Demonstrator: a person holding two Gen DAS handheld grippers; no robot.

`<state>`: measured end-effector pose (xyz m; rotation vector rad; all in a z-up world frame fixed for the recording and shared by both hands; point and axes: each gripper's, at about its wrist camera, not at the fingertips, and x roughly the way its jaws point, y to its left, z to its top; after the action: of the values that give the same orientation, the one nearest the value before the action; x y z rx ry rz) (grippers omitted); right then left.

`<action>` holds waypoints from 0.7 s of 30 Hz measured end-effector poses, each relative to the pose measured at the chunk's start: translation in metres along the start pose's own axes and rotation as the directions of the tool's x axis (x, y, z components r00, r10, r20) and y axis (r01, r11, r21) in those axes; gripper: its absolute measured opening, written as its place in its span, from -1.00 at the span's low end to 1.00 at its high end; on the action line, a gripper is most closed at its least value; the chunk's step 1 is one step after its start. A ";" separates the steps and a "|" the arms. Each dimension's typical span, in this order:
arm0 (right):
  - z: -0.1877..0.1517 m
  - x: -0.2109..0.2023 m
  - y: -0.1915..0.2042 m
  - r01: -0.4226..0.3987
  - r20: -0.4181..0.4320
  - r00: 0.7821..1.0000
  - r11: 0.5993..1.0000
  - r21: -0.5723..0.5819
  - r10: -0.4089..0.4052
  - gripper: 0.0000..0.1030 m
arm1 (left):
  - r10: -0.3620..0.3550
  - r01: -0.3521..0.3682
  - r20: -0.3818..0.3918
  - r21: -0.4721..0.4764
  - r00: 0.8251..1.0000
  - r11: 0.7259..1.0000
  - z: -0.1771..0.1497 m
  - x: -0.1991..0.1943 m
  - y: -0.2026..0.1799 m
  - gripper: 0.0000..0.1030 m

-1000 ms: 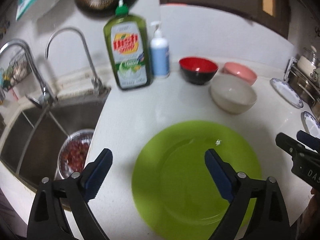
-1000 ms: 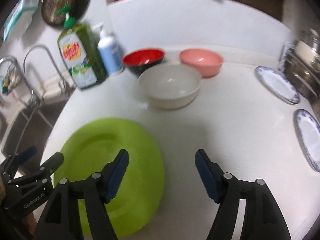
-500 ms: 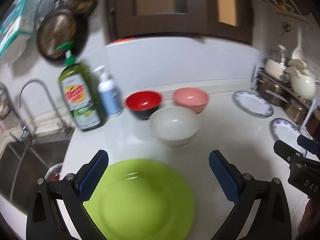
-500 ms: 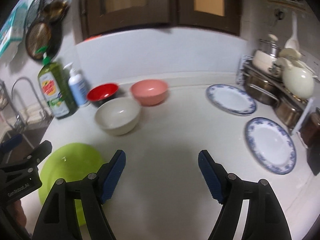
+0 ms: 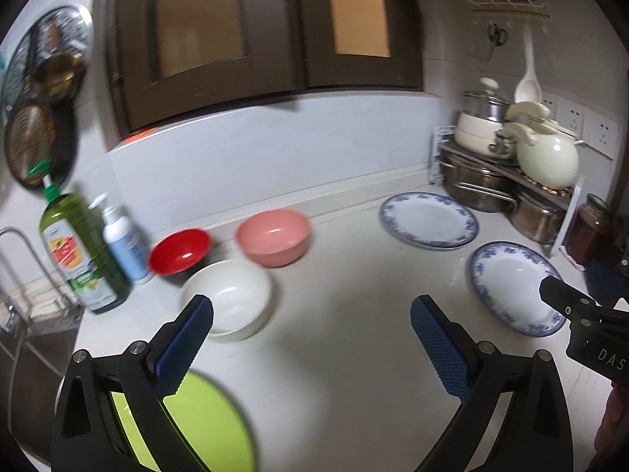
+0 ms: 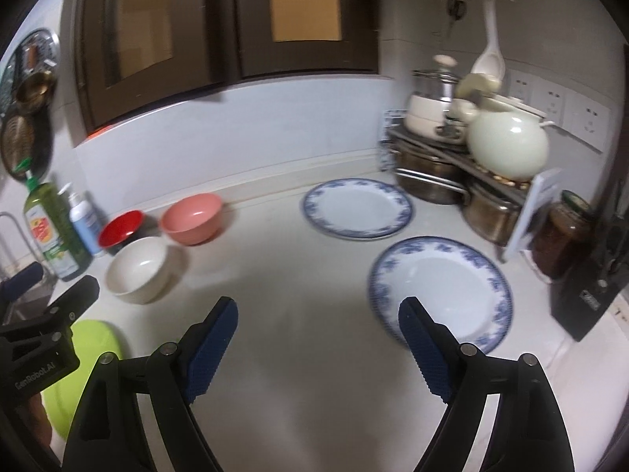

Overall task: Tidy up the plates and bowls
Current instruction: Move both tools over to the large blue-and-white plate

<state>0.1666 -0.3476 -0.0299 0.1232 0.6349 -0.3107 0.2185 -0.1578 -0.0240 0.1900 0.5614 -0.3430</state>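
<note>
While jaws gape, green plate below-left

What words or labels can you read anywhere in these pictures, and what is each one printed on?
"DAS", cut off by the picture's edge: on the right gripper body, seen from the left wrist.
"GenRobot.AI": on the left gripper body, seen from the right wrist.
Green dish soap bottle label: too blurred to read.
White pump bottle label: too blurred.

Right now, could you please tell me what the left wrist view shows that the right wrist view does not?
Only the left wrist view shows the scissors hanging on the wall. Only the right wrist view shows the dark box beside the jar. Both show the green plate, three bowls, two blue-rimmed plates and the white counter.
</note>
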 end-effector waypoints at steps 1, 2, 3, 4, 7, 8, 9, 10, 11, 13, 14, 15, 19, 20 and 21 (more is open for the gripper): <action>0.001 0.000 -0.008 0.013 -0.001 1.000 1.000 0.007 -0.013 0.65 | -0.007 0.007 0.001 0.008 1.000 1.000 0.003 0.003 -0.008 0.99; 0.003 0.001 -0.017 0.025 -0.001 1.000 1.000 0.015 -0.025 0.65 | -0.017 0.017 0.002 0.019 1.000 1.000 0.006 0.006 -0.018 0.99; 0.003 0.001 -0.024 0.033 -0.001 0.999 0.999 0.021 -0.033 0.65 | -0.023 0.023 0.004 0.025 1.000 0.999 0.007 0.008 -0.023 0.99; 0.005 0.002 -0.032 0.044 -0.002 0.999 0.999 0.029 -0.044 0.65 | -0.028 0.028 0.005 0.035 1.000 0.999 0.009 0.011 -0.031 0.99; 0.008 0.006 -0.054 0.072 -0.005 0.997 0.996 0.045 -0.072 0.65 | -0.040 0.040 0.000 0.060 0.999 0.997 0.016 0.022 -0.053 0.99; 0.009 0.008 -0.060 0.080 -0.006 0.997 0.996 0.049 -0.080 0.65 | -0.048 0.048 -0.004 0.066 0.999 0.997 0.019 0.027 -0.061 0.99; 0.010 0.010 -0.067 0.089 -0.007 0.996 0.995 0.053 -0.088 0.65 | -0.053 0.054 -0.007 0.069 0.999 0.996 0.021 0.030 -0.065 0.99; 0.012 0.013 -0.074 0.095 -0.009 0.995 0.994 0.056 -0.095 0.65 | -0.059 0.060 -0.015 0.073 0.998 0.995 0.022 0.035 -0.072 0.98; 0.013 0.016 -0.080 0.102 -0.011 0.995 0.993 0.062 -0.101 0.65 | -0.068 0.070 -0.025 0.082 0.997 0.994 0.024 0.040 -0.079 0.98; 0.013 0.020 -0.092 0.117 -0.020 0.993 0.990 0.076 -0.116 0.65 | -0.078 0.081 -0.034 0.098 0.996 0.992 0.025 0.047 -0.090 0.98; 0.013 0.022 -0.098 0.126 -0.024 0.992 0.988 0.085 -0.124 0.65 | -0.083 0.087 -0.041 0.110 0.996 0.990 0.026 0.053 -0.097 0.98; 0.013 0.025 -0.104 0.137 -0.027 0.990 0.986 0.095 -0.135 0.65 | -0.087 0.092 -0.046 0.115 0.995 0.989 0.026 0.056 -0.102 0.98; 0.010 0.035 -0.126 0.171 -0.048 0.985 0.977 0.130 -0.166 0.64 | -0.106 0.115 -0.067 0.142 0.992 0.983 0.026 0.071 -0.122 0.98; 0.010 0.038 -0.132 0.179 -0.055 0.983 0.974 0.138 -0.173 0.64 | -0.112 0.123 -0.077 0.150 0.991 0.981 0.026 0.076 -0.128 0.98; 0.008 0.041 -0.138 0.185 -0.061 0.982 0.972 0.147 -0.178 0.64 | -0.118 0.131 -0.089 0.158 0.989 0.979 0.026 0.081 -0.134 0.98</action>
<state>0.1585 -0.4900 -0.0506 0.2195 0.6713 -0.5350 0.2463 -0.3105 -0.0580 0.3290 0.6255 -0.5059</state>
